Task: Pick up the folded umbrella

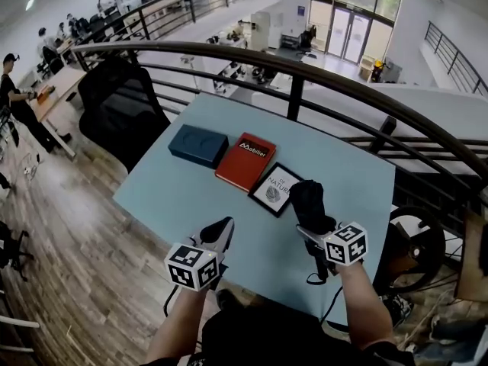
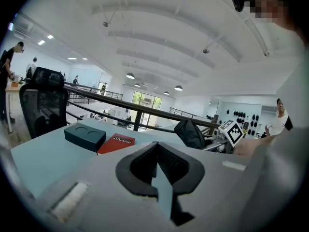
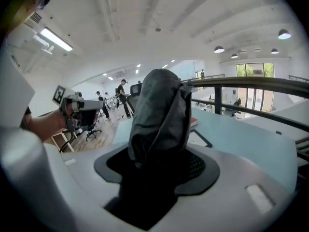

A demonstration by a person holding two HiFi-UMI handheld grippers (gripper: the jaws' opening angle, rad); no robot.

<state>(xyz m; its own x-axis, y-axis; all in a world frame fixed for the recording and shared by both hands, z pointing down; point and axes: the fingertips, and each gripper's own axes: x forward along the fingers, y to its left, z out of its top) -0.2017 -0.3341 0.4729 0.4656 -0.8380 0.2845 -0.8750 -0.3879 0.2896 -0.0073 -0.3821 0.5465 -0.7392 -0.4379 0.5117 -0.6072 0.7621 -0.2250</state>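
Note:
The folded umbrella (image 1: 308, 202) is a black bundle held above the light blue table (image 1: 168, 201), near its front right part. My right gripper (image 1: 312, 232) is shut on its lower part. In the right gripper view the umbrella (image 3: 161, 111) rises from between the jaws and hides the pads. My left gripper (image 1: 219, 232) hovers over the table's front edge, to the left of the umbrella, with nothing in it. In the left gripper view the pads (image 2: 170, 164) meet at their tips, and the umbrella (image 2: 189, 133) shows off to the right.
A dark blue box (image 1: 198, 145), a red book (image 1: 245, 161) and a black-framed card (image 1: 276, 190) lie in a row across the table. A curved metal railing (image 1: 305, 71) runs behind it. A black office chair (image 1: 126, 109) stands at the left.

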